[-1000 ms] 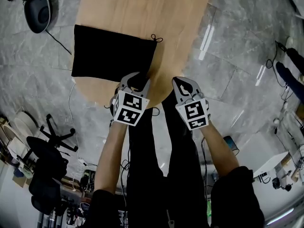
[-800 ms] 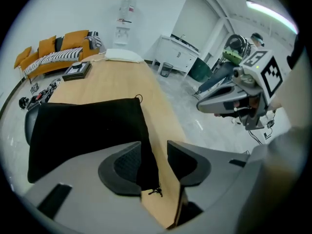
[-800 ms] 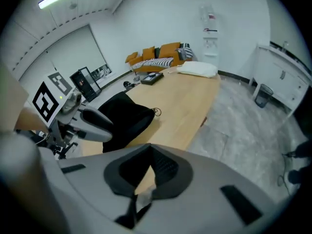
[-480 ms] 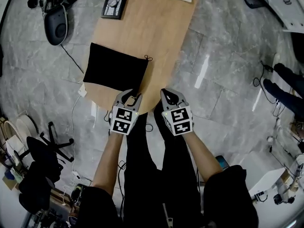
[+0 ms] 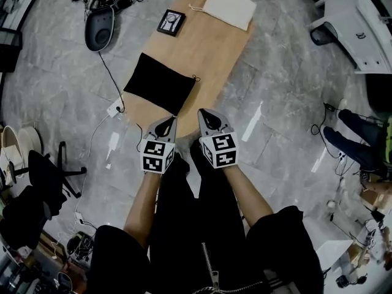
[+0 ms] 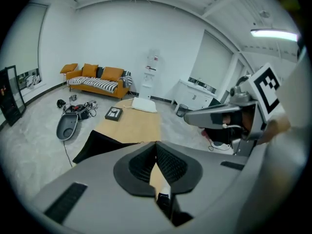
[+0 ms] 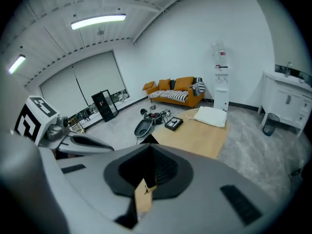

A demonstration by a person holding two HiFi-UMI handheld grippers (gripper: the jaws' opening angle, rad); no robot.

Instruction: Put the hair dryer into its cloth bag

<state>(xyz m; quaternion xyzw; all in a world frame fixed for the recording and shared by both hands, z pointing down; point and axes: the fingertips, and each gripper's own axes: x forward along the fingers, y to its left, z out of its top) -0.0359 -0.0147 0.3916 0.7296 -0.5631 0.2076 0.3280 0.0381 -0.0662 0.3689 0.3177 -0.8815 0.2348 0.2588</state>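
A black cloth bag (image 5: 159, 83) lies flat on the wooden table (image 5: 211, 48), its drawstring at the right corner; it also shows in the left gripper view (image 6: 97, 143). No hair dryer is in sight. My left gripper (image 5: 166, 122) hangs over the table's near end, short of the bag; its jaws have just been closing and stand shut with nothing between them (image 6: 156, 152). My right gripper (image 5: 204, 114) is level beside it, also shut and holding nothing (image 7: 147, 169).
Farther along the table lie a small black framed box (image 5: 171, 21) and a white cloth bag (image 5: 228, 7). A grey domed appliance (image 5: 100, 29), cables and a power strip (image 5: 115, 108) are on the floor at left. A black office chair (image 5: 43, 176) stands near left.
Both grippers have risen away from the table's near end, side by side. The left jaws stood open near the bag's corner and are shut now. The bag has stayed flat on the table.
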